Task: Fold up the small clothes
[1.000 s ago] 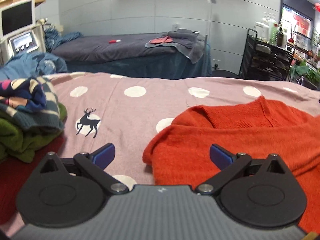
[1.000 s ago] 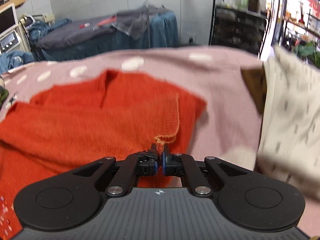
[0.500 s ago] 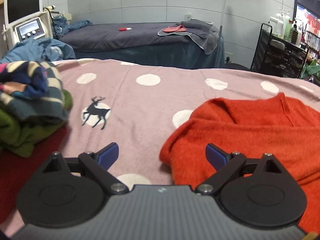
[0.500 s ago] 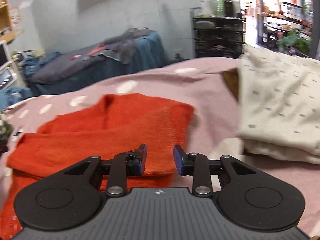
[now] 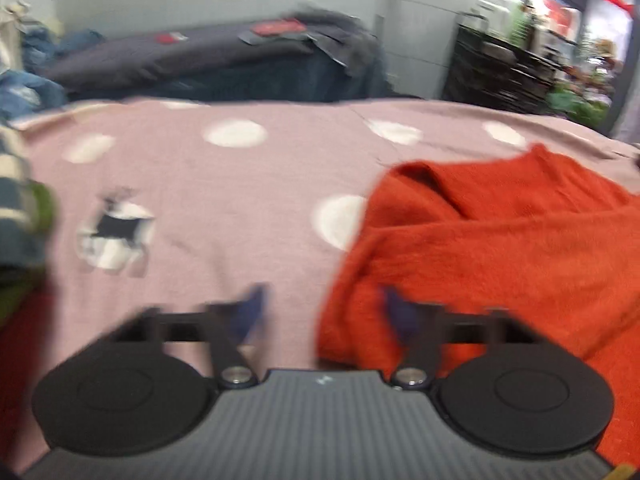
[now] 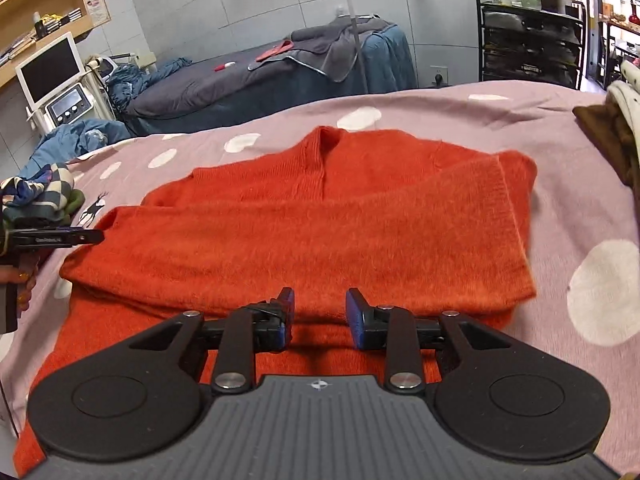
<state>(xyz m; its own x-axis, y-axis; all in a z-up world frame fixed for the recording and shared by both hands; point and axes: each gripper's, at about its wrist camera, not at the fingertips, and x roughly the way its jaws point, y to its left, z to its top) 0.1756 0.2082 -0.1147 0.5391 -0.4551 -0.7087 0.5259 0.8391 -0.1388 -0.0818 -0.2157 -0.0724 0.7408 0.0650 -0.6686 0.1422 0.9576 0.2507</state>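
Our left hand-held gripper (image 5: 322, 312) is closing its jaws right now, and the picture from it is blurry. The edge of the orange sweater (image 6: 320, 220) is sitting between its blue fingers (image 5: 396, 312), but there is a gap there, so we are not pinching the sweater yet. Our right hand-held gripper (image 6: 320, 314) is staying open, with nothing between its blue fingers (image 6: 356, 316). It is hanging just over the near edge of the sweater.

The sweater is lying flat on the pink bed cover (image 6: 560, 140) with white dots, with one sleeve folded across its front. We are seeing a pile of folded clothes (image 6: 40, 196) at the left side of the bed, well apart from the sweater, and more cloth (image 6: 616, 128) at the right edge. A dark bed (image 6: 248, 80) is standing behind by the wall.
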